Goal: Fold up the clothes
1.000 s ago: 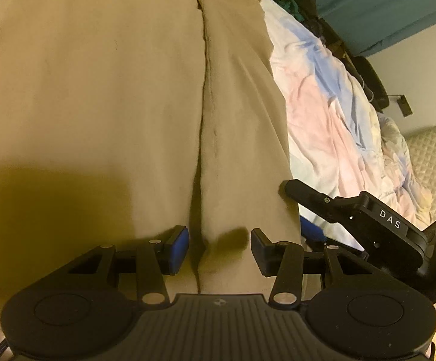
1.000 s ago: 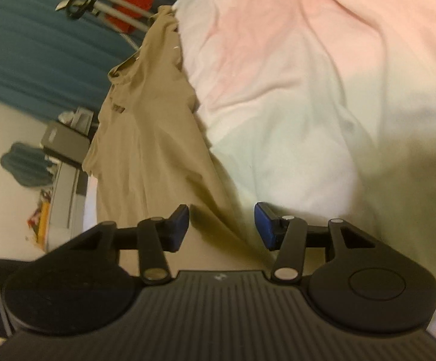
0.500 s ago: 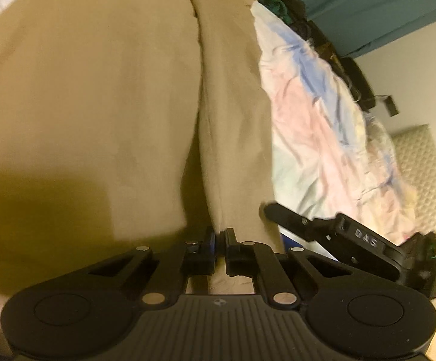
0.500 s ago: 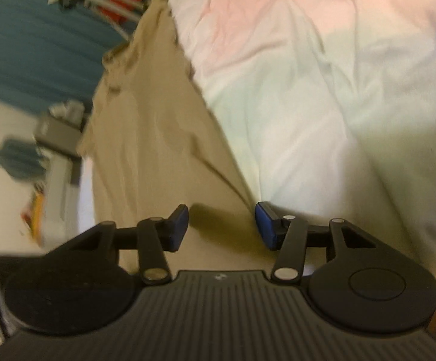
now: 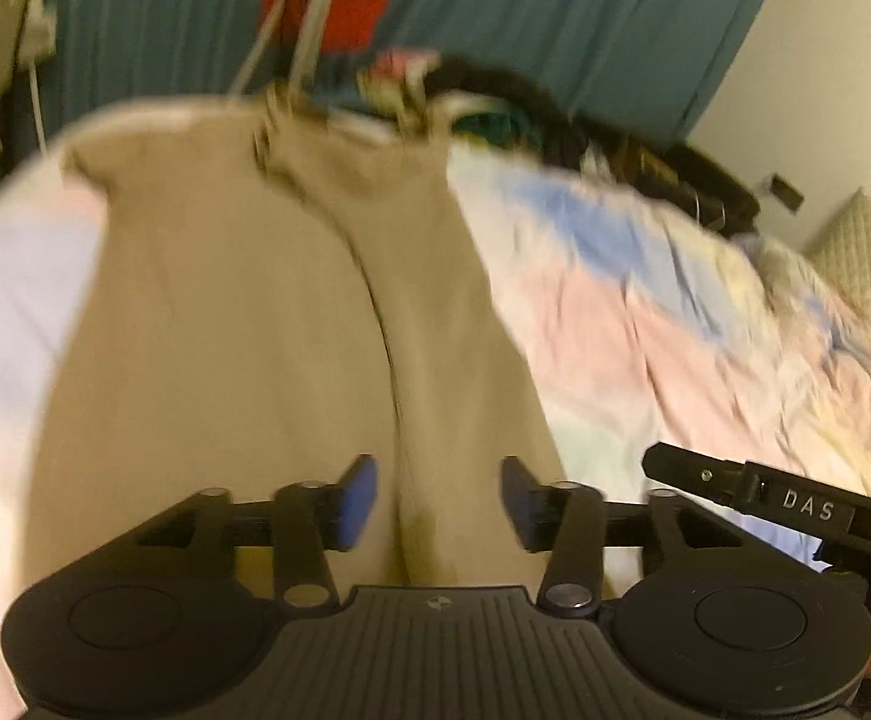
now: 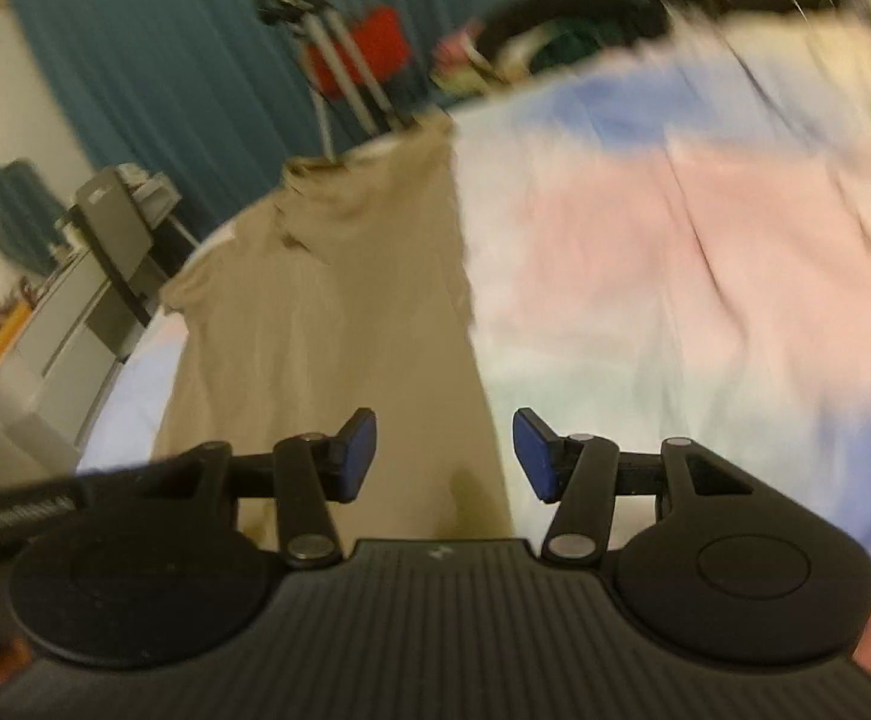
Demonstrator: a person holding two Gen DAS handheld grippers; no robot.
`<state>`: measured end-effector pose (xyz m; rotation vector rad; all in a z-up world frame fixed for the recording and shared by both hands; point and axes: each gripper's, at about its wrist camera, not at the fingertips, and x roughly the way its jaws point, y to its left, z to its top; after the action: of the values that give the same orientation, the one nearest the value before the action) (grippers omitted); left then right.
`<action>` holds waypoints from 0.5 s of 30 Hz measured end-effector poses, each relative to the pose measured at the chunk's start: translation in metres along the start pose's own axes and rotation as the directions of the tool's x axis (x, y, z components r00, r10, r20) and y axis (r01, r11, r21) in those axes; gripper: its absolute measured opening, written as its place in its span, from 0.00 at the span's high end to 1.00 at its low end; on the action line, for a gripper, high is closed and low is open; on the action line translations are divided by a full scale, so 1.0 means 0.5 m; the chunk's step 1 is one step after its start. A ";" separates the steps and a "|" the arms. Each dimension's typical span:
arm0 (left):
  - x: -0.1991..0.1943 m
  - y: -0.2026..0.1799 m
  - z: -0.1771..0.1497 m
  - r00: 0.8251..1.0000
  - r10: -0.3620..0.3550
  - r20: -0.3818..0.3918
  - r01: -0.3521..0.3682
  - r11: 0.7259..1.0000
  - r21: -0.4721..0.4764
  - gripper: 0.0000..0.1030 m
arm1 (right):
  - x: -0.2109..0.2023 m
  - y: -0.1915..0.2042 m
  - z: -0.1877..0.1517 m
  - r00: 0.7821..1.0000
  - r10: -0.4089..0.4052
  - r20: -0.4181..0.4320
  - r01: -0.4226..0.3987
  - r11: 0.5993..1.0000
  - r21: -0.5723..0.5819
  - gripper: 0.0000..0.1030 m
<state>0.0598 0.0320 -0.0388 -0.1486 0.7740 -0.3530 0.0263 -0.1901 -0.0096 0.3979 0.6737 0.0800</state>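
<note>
Shirt [image 5: 243,324], tan, lies flat on the bed [image 5: 705,324], its right side folded over lengthwise. Left gripper [image 5: 438,501] hovers above the hem; its jaws have just been opening and stand apart, nothing between them. Right gripper [image 6: 444,453] is beside it, jaws apart and just opening too, gripping nothing.

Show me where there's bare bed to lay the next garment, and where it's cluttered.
Free: the pastel bedspread right of the tan shirt, up to the quilted headboard; also a narrow strip left of the shirt. Crowded: the far edge, where a dark clothes pile sits before the teal curtain.
</note>
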 end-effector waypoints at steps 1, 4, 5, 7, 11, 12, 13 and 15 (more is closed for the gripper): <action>-0.010 0.007 0.007 1.000 0.018 0.020 -0.018 1.000 0.004 0.26 | 0.005 0.011 0.018 1.000 0.012 0.016 -0.011 0.999 -0.030 0.43; -0.032 0.031 0.021 0.995 0.078 0.067 -0.079 0.997 0.016 0.12 | 0.031 0.046 0.069 0.996 0.055 0.072 -0.045 0.991 -0.124 0.14; -0.032 0.038 0.024 0.993 0.092 0.073 -0.094 0.995 0.024 0.10 | 0.046 0.060 0.085 0.994 0.067 0.088 -0.052 0.986 -0.160 0.13; -0.034 0.061 0.025 0.991 0.109 0.081 -0.111 0.994 0.014 0.04 | 0.088 0.090 0.115 0.994 0.067 0.086 -0.047 0.974 -0.220 0.14; -0.050 0.126 0.021 0.993 0.089 0.082 -0.085 0.995 -0.045 0.04 | 0.211 0.171 0.168 0.995 0.097 0.038 -0.081 0.950 -0.301 0.14; -0.057 0.143 0.020 0.992 0.082 0.091 -0.077 0.995 -0.061 0.04 | 0.243 0.196 0.179 0.994 0.108 0.026 -0.094 0.942 -0.323 0.14; -0.058 0.156 0.019 0.992 0.081 0.098 -0.075 0.995 -0.068 0.03 | 0.276 0.220 0.189 0.993 0.120 0.014 -0.108 0.932 -0.345 0.14; -0.053 0.182 0.019 0.988 0.111 0.110 -0.103 0.992 -0.074 0.03 | 0.348 0.279 0.204 0.989 0.147 -0.014 -0.140 0.906 -0.400 0.14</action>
<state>0.0724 0.1266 -0.0382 -0.1891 0.6787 -0.2147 0.2332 -0.0608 0.0135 0.0508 0.5927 0.3495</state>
